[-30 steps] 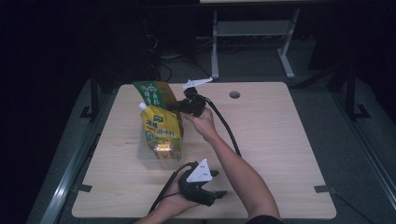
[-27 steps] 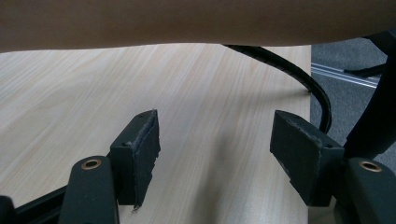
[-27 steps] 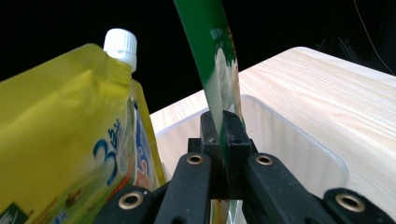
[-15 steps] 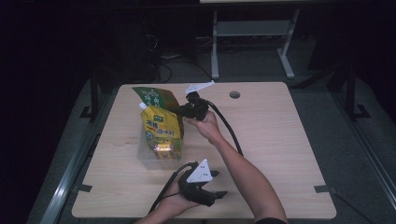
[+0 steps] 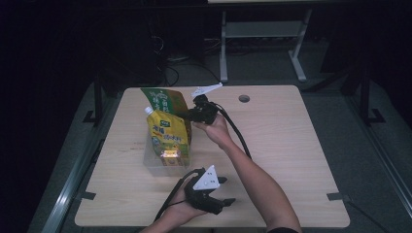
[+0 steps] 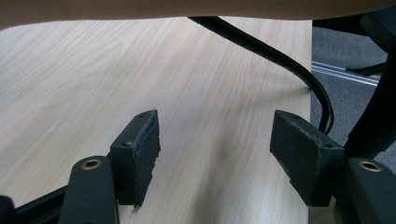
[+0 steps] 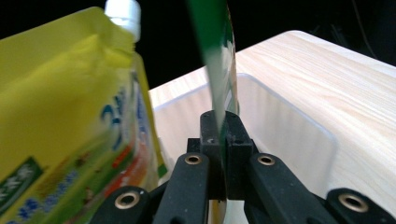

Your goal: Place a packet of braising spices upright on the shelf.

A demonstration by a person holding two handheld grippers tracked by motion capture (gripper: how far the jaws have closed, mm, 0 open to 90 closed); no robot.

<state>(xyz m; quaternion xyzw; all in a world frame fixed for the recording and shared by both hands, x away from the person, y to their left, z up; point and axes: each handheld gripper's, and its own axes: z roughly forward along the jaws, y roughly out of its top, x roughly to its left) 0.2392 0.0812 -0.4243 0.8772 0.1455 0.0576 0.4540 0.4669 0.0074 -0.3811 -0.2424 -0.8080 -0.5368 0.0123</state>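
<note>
A light wooden table (image 5: 291, 145) with a round cable hole (image 5: 244, 98) near its far edge stands in a dark room, with a white metal frame (image 5: 262, 34) on the floor behind it. Left of the table's middle sits a clear plastic bin (image 5: 156, 162); a yellow spouted pouch (image 5: 167, 136) with a white cap stands upright in it. Just behind the yellow pouch, a green pouch (image 5: 163, 99) is tilted over the bin's far side. The right gripper (image 5: 187, 115) has its jaws closed tight on the green pouch's edge, the thin sheet pinched between the pads in the right gripper view, with the bin's wall just beyond. The left gripper (image 5: 223, 196) rests at the near edge of the table, jaws spread wide and holding nothing; the right gripper's black cable (image 6: 280, 58) crosses the tabletop ahead of it.
</note>
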